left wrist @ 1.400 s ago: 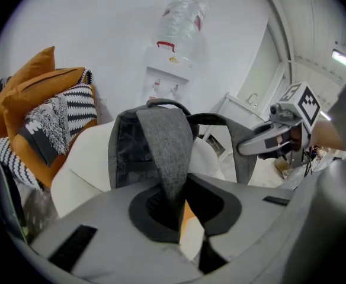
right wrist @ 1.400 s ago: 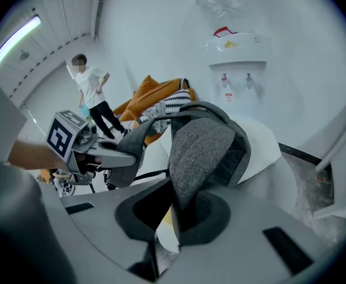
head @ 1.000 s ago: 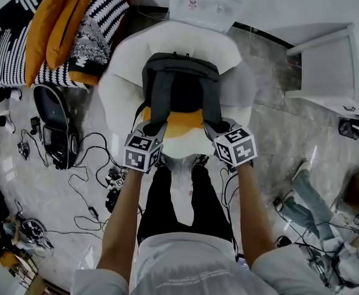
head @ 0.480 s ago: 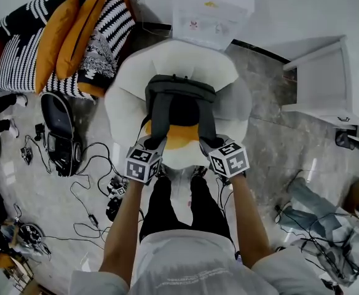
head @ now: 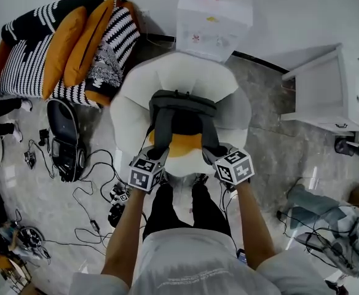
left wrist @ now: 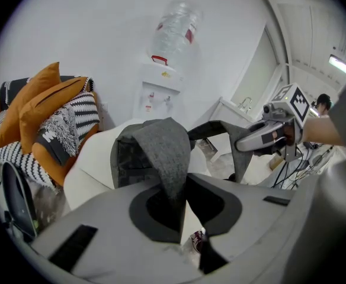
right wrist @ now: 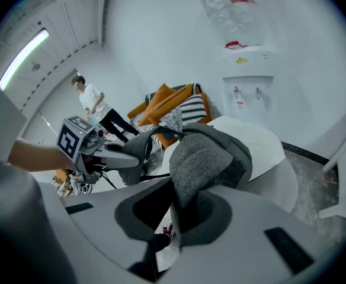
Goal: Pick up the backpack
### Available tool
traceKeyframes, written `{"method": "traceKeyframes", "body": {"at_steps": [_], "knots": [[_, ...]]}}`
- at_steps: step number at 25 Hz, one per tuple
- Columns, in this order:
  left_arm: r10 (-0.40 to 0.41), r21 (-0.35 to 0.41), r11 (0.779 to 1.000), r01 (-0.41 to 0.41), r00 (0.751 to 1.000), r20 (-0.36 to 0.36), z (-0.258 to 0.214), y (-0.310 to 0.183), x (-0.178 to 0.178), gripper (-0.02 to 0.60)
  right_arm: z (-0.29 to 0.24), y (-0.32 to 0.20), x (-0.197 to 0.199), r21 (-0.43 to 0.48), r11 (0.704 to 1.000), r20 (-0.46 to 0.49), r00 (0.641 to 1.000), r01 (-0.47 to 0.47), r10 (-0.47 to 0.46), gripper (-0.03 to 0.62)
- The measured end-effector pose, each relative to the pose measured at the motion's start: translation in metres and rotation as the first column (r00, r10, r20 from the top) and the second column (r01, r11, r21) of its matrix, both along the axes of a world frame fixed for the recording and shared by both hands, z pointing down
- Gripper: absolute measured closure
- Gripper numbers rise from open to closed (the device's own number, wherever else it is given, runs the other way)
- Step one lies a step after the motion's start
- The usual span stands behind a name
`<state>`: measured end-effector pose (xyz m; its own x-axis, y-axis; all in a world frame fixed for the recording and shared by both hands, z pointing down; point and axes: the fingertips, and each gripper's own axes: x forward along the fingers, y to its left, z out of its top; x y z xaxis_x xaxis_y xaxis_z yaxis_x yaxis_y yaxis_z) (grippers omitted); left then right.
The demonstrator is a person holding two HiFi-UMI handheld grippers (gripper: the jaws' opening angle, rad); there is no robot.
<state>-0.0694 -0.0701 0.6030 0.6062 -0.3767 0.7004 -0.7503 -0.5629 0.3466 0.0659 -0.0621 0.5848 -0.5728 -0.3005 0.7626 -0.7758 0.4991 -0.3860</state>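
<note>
Got the left gripper (head: 157,155) with fingers pinched on the left shoulder strap (head: 161,131), and the right gripper (head: 214,154) with fingers pinched on the right shoulder strap (head: 208,131). Shows up plainly in both gripper views, with grey padded fabric squeezed between the pads.

Puts the grey backpack (head: 182,109) mid-scene, over the white round armchair (head: 133,97) and just beyond an orange seat cushion (head: 182,144). Can't tell whether already clear of the seat.

Looks like mid-lift to me. Could go wrong a few ways from here:
- might slip out of either pinch, with only the lower strap ends held and the whole bag's weight pulling on them
- might tip or swing the bag sideways if one side comes up faster
- might snag on the chair's puffy near rim and drag the cushion along
- might trip on the cables (head: 93,165) across the floor near the feet when stepping back

Counting up: one backpack, two straps, two grippers, one armchair, one seat cushion, one water dispenser (head: 213,17) at the far wall, two orange pillows (head: 63,39) on the sofa (head: 26,66) far left.
</note>
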Motion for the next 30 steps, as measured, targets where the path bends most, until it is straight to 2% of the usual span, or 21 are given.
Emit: {"method": "traceKeyframes", "body": {"at_steps": [19,30], "knots": [[-0.031,0.028,0.999,0.031,0.999,0.007,-0.042,0.008,-0.009,0.535,-0.037,0.004,-0.011,0.036,0.999,0.003,1.000,-0.007,0.007,0.559],[-0.087,0.114,0.990,0.088,0.996,-0.014,-0.074,-0.014,-0.012,0.535,-0.068,-0.021,-0.015,0.085,0.996,0.073,0.997,-0.039,0.033,0.559]]}}
